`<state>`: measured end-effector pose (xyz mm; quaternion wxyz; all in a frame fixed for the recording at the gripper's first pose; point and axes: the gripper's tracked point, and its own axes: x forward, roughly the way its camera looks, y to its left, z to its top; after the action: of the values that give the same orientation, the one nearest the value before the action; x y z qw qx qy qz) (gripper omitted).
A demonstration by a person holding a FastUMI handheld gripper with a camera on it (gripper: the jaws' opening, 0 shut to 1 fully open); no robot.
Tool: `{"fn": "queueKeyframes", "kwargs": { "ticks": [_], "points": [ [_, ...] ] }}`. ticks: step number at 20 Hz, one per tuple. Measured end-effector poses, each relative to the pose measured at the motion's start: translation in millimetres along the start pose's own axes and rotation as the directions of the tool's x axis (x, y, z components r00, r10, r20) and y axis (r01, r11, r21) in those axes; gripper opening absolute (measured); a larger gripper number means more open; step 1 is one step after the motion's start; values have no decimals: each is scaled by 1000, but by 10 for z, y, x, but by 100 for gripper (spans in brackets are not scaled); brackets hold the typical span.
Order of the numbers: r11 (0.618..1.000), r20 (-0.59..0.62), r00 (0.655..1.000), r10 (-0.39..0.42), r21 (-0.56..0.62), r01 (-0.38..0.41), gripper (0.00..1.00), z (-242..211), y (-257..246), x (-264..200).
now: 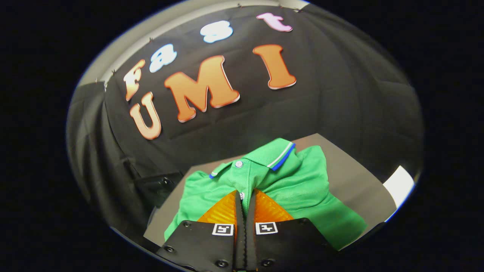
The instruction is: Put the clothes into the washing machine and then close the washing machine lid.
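1. Shirt (298, 185): a green polo lies crumpled on the desk (351, 170), just ahead of and under the tongs (245, 196).
2. Its collar, trimmed with a white and a blue stripe, stands up at the far side; a pale button shows on the placket just beyond the fingertips, and a second one sits right at the tips.
3. Tongs: the two fingers are drawn almost together, with only a thin slit between them, and their tips meet the placket fabric.
4. Whether cloth is pinched between the fingers cannot be told, since the tips hide the contact.
5. Desk: a grey top, bare to the right of the shirt, with black cloth hanging as the wall behind it.
6. A white sheet (399, 185) lies at the desk's far right edge, well apart from the shirt.
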<state>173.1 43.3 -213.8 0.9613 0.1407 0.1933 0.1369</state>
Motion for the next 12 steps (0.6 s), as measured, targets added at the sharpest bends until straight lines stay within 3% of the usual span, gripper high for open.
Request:
{"fn": "queueKeyframes", "kwargs": {
  "ticks": [4, 7, 12],
  "points": [
    [996, 152, 986, 67, -72, -57, 8, 233, 134, -148],
    [993, 238, 964, 116, -64, -103, 8, 382, 371, -531],
    [985, 328, 935, 133, -149, -88, 8, 659, 853, -1063]
  ]
}}
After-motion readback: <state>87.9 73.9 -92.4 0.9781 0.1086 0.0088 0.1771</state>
